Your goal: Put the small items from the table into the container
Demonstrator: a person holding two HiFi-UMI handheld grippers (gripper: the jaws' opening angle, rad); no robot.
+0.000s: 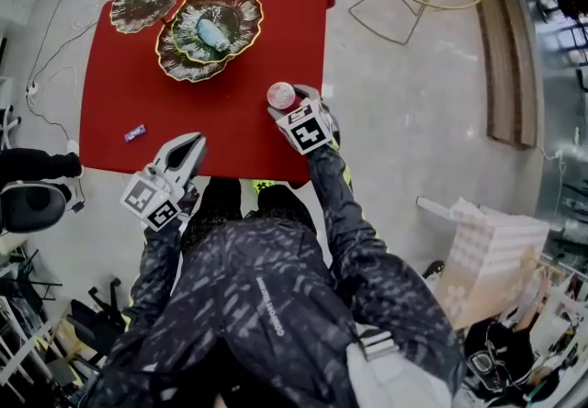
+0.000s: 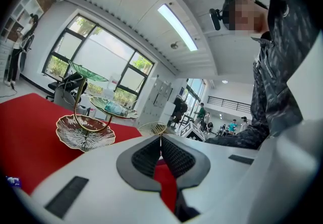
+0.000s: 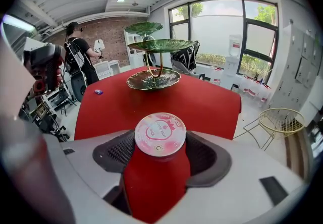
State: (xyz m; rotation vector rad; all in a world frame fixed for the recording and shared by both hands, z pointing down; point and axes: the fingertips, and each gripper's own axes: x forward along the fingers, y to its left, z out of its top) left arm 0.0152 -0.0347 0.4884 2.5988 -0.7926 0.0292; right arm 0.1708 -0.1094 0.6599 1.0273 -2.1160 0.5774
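One pink strawberry-lidded cup (image 3: 160, 133) clamped in right gripper (image 3: 160, 156), lid print illegible; left gripper (image 2: 161, 150) closed, empty

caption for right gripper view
Right tongs grip a small round pink-lidded cup over the red table, tiered green leaf-dish stand beyond

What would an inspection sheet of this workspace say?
Surface: red table.
Job's things: tiered stand holding a teal item; pink-lidded cup; small blue item on the table.
Clutter: nothing seen.
Grippers: left hand-held gripper shut, empty; right hand-held gripper shut on the cup.
Cables: cable on the floor left of the table.
Surroundings: wire frame on the floor; a person standing in the background.
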